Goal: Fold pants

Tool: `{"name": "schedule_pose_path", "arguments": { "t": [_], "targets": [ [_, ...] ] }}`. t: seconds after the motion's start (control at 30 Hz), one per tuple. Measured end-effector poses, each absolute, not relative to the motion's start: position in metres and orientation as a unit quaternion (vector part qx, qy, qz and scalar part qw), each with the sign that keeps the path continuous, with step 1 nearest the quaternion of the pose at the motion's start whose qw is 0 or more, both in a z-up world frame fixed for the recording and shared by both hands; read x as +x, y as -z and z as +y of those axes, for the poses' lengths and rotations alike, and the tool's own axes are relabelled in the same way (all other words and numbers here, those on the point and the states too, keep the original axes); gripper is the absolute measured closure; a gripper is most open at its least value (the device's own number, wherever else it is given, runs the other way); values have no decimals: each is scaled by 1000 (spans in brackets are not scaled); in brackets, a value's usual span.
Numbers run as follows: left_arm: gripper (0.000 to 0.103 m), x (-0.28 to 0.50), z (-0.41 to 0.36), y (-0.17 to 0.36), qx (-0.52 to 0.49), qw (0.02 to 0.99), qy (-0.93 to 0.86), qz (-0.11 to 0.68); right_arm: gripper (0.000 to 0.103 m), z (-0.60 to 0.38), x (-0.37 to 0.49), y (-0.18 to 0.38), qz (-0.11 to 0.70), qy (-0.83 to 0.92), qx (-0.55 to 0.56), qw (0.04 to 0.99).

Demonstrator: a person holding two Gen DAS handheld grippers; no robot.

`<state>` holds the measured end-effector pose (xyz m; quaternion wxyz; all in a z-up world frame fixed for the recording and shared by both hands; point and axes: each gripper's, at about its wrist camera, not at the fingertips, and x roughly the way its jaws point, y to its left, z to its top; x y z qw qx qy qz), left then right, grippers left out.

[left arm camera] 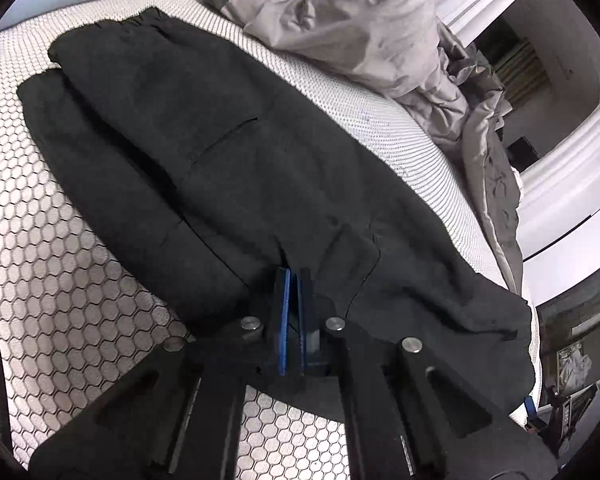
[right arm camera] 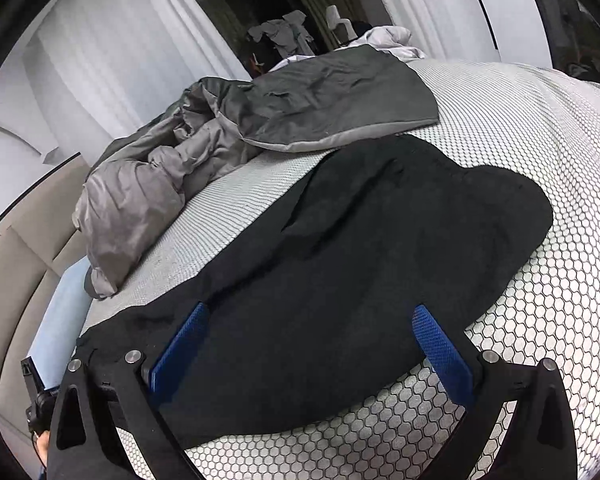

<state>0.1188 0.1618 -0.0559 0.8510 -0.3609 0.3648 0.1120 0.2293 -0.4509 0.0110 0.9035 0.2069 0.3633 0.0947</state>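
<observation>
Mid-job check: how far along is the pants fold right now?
Done: the black pants lie lengthwise on the honeycomb mattress, one leg apparently stacked on the other. In hand: the left gripper is shut on fabric at the near edge; the right gripper is open over the cloth, gripping nothing. Left: the crosswise folds, since the pants are still at full length. The grey duvet sits behind them.

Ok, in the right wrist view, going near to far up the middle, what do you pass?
Right claw, open → black pants → bare strip of mattress → dark grey pillow → dark doorway.
</observation>
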Motion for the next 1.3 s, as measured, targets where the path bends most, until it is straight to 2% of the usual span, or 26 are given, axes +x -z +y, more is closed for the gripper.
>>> {"name": "schedule_pose_path", "arguments": {
  "t": [0.23, 0.4, 0.77, 0.93, 0.97, 1.07, 1.13, 1.2, 1.3],
  "targets": [
    [103, 90, 156, 23, -320, 882, -107, 328, 0, -456, 226, -12, 359, -90, 206, 906],
    [103, 97, 160, 30, -324, 868, -115, 359, 0, -458, 226, -11, 364, -85, 212, 903],
    [102, 90, 144, 15, -328, 867, -58, 370, 0, -451, 231, -10, 368, -88, 205, 903],
    [102, 102, 129, 31, -340, 849, -31, 404, 0, -446, 233, -8, 372, -98, 207, 899],
    [100, 106, 128, 37, -352, 841, -30, 410, 0, -444, 233, -8, 373, -101, 205, 899],
    [85, 114, 129, 49, -378, 827, -30, 414, 0, -438, 233, -8, 376, -110, 199, 898],
    [82, 117, 127, 53, -385, 825, -33, 413, 0, -433, 232, -8, 381, -120, 196, 896],
    [72, 119, 125, 57, -385, 824, -35, 415, 0, -429, 233, -7, 390, -136, 190, 891],
    [69, 119, 124, 63, -397, 816, -40, 420, 0, -423, 233, -4, 401, -156, 184, 884]
  ]
}}
